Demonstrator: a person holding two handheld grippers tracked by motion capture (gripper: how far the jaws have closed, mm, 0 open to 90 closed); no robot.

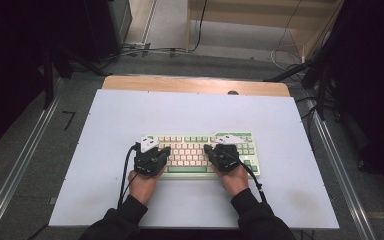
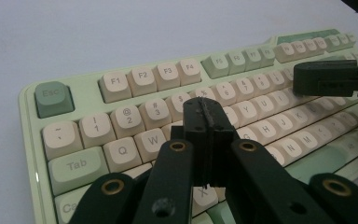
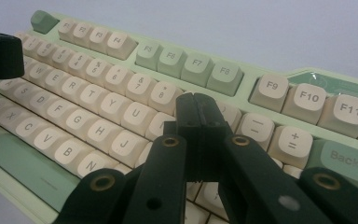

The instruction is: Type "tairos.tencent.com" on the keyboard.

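Two tools over one keyboard (image 1: 205,152) at the middle of my white table (image 1: 105,150). My left tool (image 2: 205,116) hovers with jaws pressed together above the E and R keys; my right tool (image 3: 196,112), jaws also together, near 9 and 0. No key visibly pressed yet, I'd say; typing all ahead.
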